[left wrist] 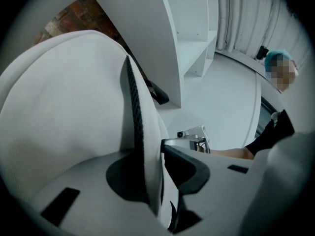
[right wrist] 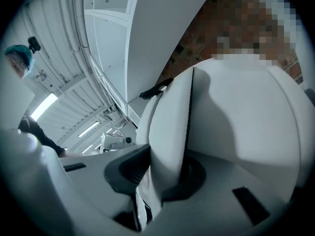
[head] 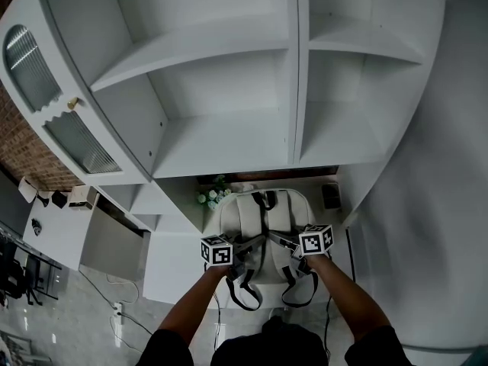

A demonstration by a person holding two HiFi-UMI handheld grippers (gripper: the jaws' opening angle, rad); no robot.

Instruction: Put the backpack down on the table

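Note:
A white backpack (head: pixel 263 218) stands upright on the table (head: pixel 332 221) beneath the shelf unit, with its back panel toward me. My left gripper (head: pixel 238 245) is shut on its left shoulder strap (left wrist: pixel 147 141), a white strap with a black edge pinched between the pads. My right gripper (head: pixel 290 242) is shut on the right shoulder strap (right wrist: pixel 170 132). In the left gripper view the pack's body (left wrist: pixel 64 107) fills the left side; in the right gripper view the body (right wrist: pixel 246 117) fills the right side. Black strap ends (head: pixel 244 296) hang over the near table edge.
A tall white shelf unit (head: pixel 229 90) rises right behind the backpack. A small plant with white flowers (head: pixel 213 194) stands at the pack's left, a dark box (head: pixel 330 196) at its right. A person with a teal cap (left wrist: pixel 278 65) stands off to the side.

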